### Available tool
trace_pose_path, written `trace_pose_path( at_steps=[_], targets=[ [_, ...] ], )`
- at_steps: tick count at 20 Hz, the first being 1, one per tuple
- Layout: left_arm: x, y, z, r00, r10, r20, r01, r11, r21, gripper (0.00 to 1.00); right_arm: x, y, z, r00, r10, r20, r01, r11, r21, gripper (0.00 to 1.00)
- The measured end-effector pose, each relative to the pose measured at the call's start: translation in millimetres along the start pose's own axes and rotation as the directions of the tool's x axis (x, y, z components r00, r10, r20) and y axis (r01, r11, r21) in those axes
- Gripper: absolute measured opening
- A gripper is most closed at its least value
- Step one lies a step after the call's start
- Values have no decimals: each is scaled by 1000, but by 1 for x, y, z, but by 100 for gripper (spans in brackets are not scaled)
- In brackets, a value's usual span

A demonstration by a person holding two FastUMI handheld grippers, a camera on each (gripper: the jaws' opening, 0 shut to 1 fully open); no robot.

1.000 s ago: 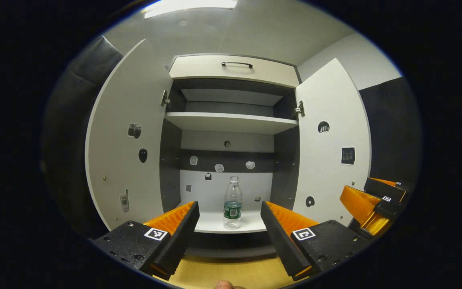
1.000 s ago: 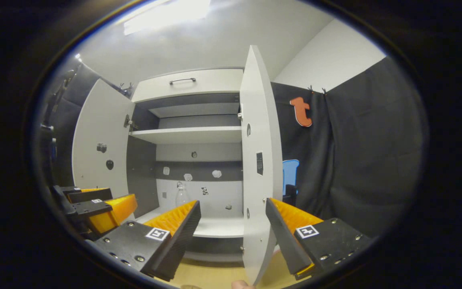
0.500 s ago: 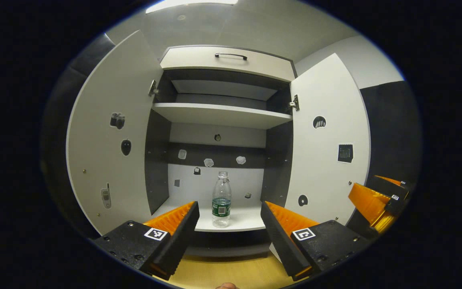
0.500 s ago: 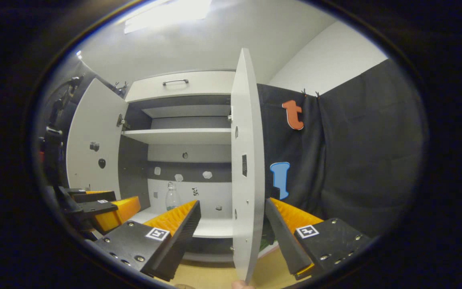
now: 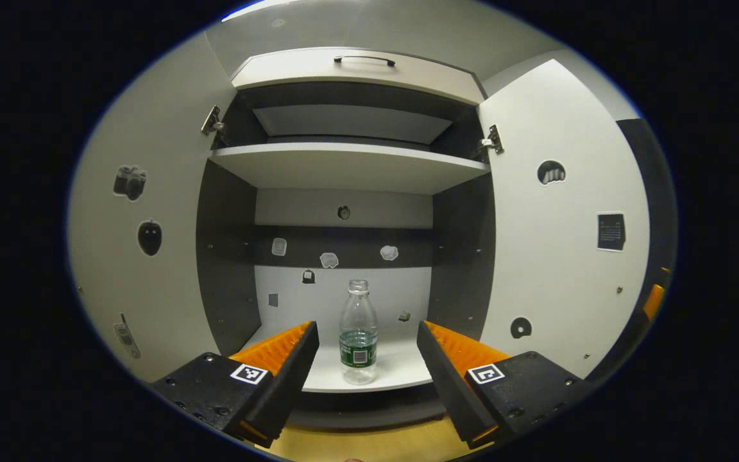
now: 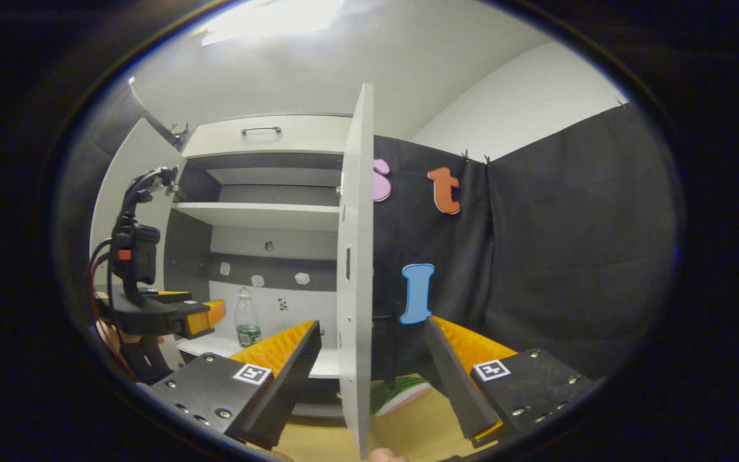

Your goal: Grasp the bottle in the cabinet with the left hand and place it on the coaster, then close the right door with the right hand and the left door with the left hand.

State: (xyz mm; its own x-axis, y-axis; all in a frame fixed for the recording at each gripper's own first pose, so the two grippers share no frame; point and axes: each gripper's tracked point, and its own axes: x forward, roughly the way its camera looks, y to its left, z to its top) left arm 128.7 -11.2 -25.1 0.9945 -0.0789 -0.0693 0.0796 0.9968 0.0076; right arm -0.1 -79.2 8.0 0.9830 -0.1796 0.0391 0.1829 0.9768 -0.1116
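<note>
— Since the bottle (image 5: pixel 358 332) now looms larger between my left gripper (image 5: pixel 367 362) fingers than it did 1 second ago, I read that as the approach well under way. It stands upright on the cabinet's bottom shelf (image 5: pixel 401 372), cap on, green label low on its body, and nothing touches it.

— Tongs?

— Left ones are spread wide and empty, the bottle framed in the gap but farther in. Right gripper (image 6: pixel 373 369) is spread too, holding nothing; the edge of the right door (image 6: pixel 355 269) stands between its fingers, without contact that I can see.

— What changed on your right side?

— That door edge has slid leftward in the right gripper view, and I see the left gripper (image 6: pixel 199 317) now closer to the bottle (image 6: pixel 247 317).

— Anything else in the cabinet?

— The upper shelf (image 5: pixel 350 165) looks bare; the bottle is the only thing on the bottom 1. Small stickers dot the back panel and both doors. I can't spot the coaster, so I judge the grasp is next, with placement and 2 door closings left.
</note>
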Motion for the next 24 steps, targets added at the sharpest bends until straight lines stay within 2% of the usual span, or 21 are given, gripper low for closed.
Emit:
trace_pose_path(
  at_steps=[1,7,8,10,11,12,16,17,19,20,23,24],
  targets=[
    [11,1,-4,1000,-1,-12,1,1000,4,97,1,-7,0,1000,-20,5,20,1000,-2,99],
    [73,9,-20,999,21,-37,-20,1000,13,97,11,-38,3,993,-114,29,115,993,-10,99],
    [83,10,-23,999,22,-46,-21,1000,12,97,13,-42,3,991,-130,30,130,991,-13,96],
    [102,11,-27,998,25,-55,-25,1000,5,97,15,-46,0,988,-150,27,151,988,-15,99],
    [110,12,-27,998,25,-55,-25,1000,3,97,16,-48,-1,987,-160,24,161,987,-17,96],
    [117,13,-28,998,28,-54,-28,1000,3,98,15,-50,-2,985,-169,22,169,985,-19,99],
    [140,20,-34,997,49,-63,-47,999,24,98,18,-55,-5,980,-196,16,196,980,-24,96],
    [145,22,-37,996,51,-73,-49,998,25,98,19,-56,-7,980,-199,12,200,980,-24,99],
    [149,24,-43,994,56,-89,-55,998,20,93,19,-55,-9,980,-197,7,197,980,-22,96],
    [151,24,-46,994,55,-93,-54,998,14,85,19,-54,-10,981,-195,1,195,981,-21,96],
    [152,24,-48,994,42,-104,-42,999,1,82,17,-52,-9,982,-187,-1,187,982,-9,96],
    [152,24,-48,994,28,-105,-28,1000,0,75,17,-51,-7,983,-184,5,184,983,-4,96]
  ],
)
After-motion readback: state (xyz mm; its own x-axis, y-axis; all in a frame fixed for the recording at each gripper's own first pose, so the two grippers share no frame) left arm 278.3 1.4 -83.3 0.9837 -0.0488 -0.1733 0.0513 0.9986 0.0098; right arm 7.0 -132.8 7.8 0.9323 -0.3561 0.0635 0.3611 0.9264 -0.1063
